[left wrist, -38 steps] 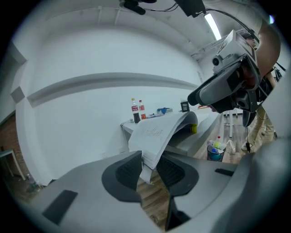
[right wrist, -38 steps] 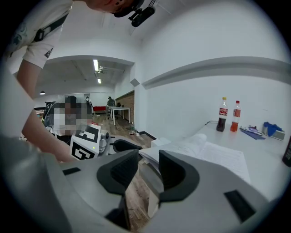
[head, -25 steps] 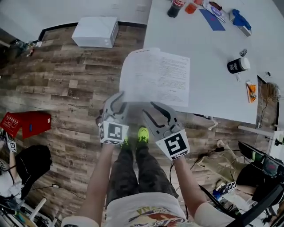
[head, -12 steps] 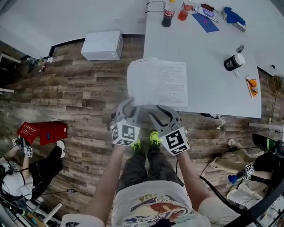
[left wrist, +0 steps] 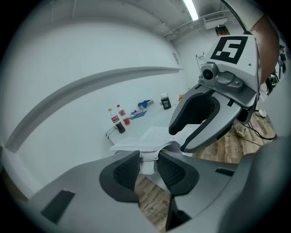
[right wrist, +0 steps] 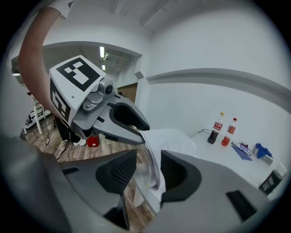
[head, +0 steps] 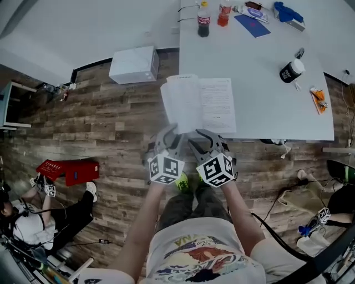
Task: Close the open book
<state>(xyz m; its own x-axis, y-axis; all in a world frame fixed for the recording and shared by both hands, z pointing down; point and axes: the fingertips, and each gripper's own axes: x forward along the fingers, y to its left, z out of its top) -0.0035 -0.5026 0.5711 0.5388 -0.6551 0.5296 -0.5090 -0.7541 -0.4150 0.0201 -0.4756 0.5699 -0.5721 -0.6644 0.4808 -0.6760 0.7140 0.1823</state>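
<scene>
The open book (head: 213, 105) lies at the near edge of the white table (head: 266, 100), its left half lifted and curling up over the spine. My left gripper (head: 169, 133) is shut on the near edge of that lifted stack of pages (left wrist: 148, 154), which sits pinched between its pads (left wrist: 148, 164). My right gripper (head: 202, 138) is close beside it at the book's near edge. Its jaws (right wrist: 148, 175) are opening: a sheaf of pages (right wrist: 157, 157) hangs between them, with a gap to the left pad.
At the table's far end stand a cola bottle (head: 203, 19), a red-drink bottle (head: 224, 14) and blue items (head: 252, 25); a black jar (head: 291, 70) is to the right. A white box (head: 135, 64) and a red box (head: 69, 171) sit on the wooden floor. A person (head: 33, 222) sits at lower left.
The left gripper has risen with the book's left pages, which now stand steeper and look narrower. Both grippers sit closer to the book's near edge.
</scene>
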